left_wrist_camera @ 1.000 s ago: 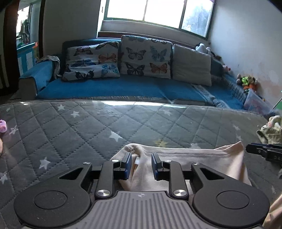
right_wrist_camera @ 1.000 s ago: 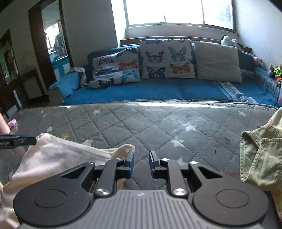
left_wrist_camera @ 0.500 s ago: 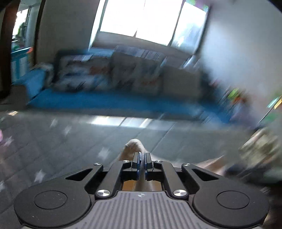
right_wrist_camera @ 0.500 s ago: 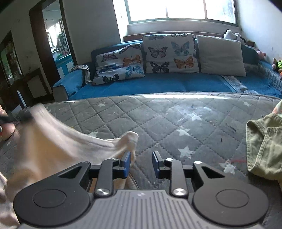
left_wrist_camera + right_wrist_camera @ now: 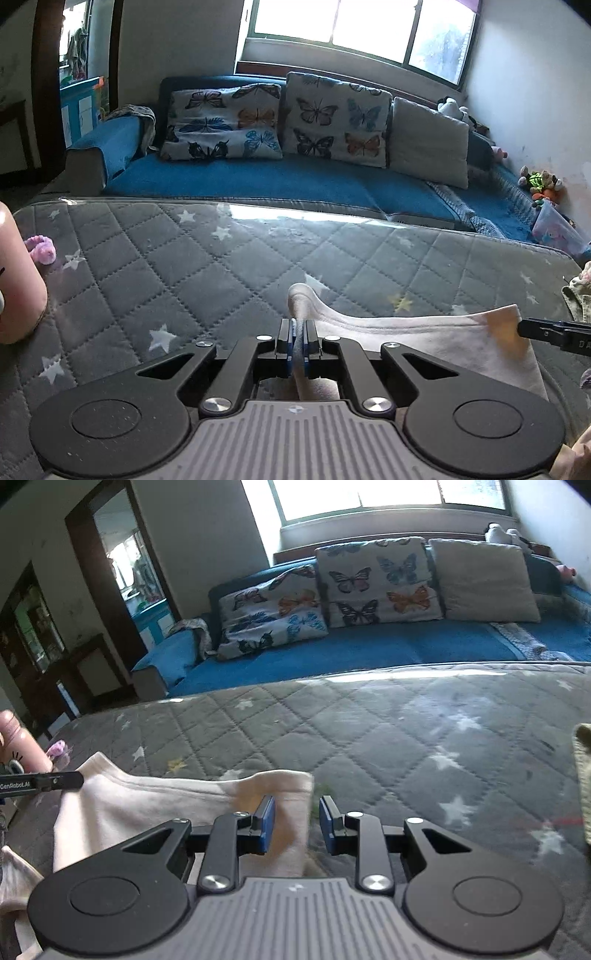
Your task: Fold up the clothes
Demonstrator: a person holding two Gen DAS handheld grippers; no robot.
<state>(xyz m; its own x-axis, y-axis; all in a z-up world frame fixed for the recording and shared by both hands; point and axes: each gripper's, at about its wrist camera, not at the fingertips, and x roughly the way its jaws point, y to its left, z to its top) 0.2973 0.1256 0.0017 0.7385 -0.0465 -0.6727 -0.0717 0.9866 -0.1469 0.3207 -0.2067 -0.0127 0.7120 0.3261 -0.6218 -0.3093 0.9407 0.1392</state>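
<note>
A pale pink garment (image 5: pixel 424 334) lies on the grey star-quilted mattress (image 5: pixel 221 266). My left gripper (image 5: pixel 300 349) is shut on its left corner, which sticks up between the pads. In the right wrist view the same garment (image 5: pixel 155 808) spreads to the left. My right gripper (image 5: pixel 293 825) is open, with the garment's right corner lying between its blue pads (image 5: pixel 266 821). The left gripper's tip (image 5: pixel 55 781) shows at the garment's far corner. The right gripper's tip (image 5: pixel 550 330) shows in the left wrist view.
An olive green garment (image 5: pixel 583 771) lies at the right edge, also seen in the left wrist view (image 5: pixel 578 299). A small purple thing (image 5: pixel 40 249) lies at the left. A pink object (image 5: pixel 18 280) stands at the far left. A blue sofa (image 5: pixel 258 177) with cushions lies beyond.
My left gripper has shut on the garment's corner and lifted it a little. My right gripper stayed open and shifted over the garment's other corner.
</note>
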